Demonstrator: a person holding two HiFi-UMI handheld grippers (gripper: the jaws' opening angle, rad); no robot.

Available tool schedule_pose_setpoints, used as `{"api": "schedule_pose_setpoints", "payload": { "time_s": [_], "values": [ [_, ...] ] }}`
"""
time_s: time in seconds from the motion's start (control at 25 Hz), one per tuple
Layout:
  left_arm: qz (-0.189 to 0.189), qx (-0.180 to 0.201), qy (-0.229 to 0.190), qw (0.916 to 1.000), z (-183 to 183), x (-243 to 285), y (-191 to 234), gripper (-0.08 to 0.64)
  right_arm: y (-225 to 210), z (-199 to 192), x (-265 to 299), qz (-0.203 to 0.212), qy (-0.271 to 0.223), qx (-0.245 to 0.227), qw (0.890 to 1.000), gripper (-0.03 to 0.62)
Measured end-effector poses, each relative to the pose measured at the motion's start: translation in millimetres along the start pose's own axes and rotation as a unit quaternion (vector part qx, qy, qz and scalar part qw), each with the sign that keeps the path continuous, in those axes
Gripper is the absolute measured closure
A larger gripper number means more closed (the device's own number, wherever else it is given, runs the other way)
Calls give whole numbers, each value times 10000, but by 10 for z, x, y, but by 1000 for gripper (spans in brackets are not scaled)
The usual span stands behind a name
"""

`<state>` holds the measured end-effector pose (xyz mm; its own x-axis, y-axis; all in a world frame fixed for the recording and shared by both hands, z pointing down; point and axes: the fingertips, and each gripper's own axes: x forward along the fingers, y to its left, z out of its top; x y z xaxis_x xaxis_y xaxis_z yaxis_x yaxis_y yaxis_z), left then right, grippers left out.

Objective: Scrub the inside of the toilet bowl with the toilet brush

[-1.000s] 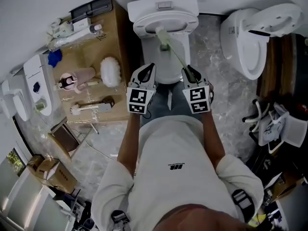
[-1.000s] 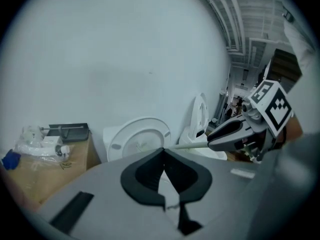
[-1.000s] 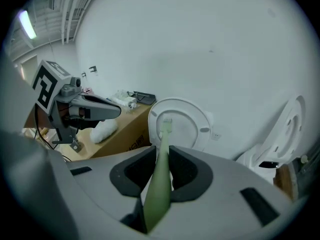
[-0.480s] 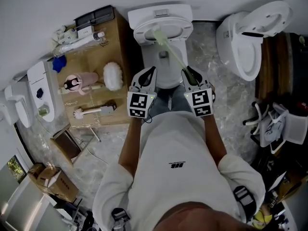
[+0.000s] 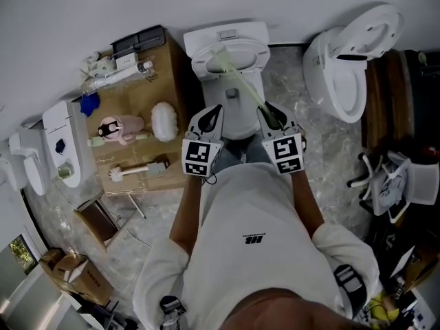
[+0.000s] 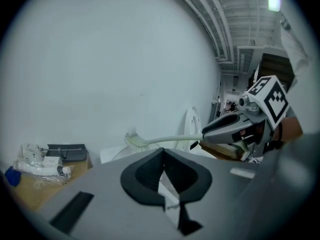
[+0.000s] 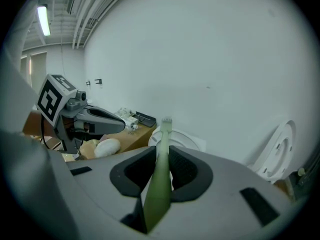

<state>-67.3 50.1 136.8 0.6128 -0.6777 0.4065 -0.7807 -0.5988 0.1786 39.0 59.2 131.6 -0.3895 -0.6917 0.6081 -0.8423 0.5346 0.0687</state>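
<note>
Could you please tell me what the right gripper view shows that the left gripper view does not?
Right gripper view only: the left gripper from outside and a fluffy white object. Left gripper view only: the right gripper from outside, and the left gripper's fingers closed on nothing. Both: the toilet brush in the right gripper, the toilet, the wooden cabinet.

Green toilet brush (image 5: pixel 242 82); white toilet bowl (image 5: pixel 258 49)
</note>
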Motion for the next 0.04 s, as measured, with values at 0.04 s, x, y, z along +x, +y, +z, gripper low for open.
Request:
{"api": "schedule_pose_setpoints", "payload": {
  "time_s": [0.04],
  "values": [
    [-20, -14, -3, 10000, 11, -22, -16, 551, 11, 21, -31, -8, -8, -12, 10000, 520]
  ]
}}
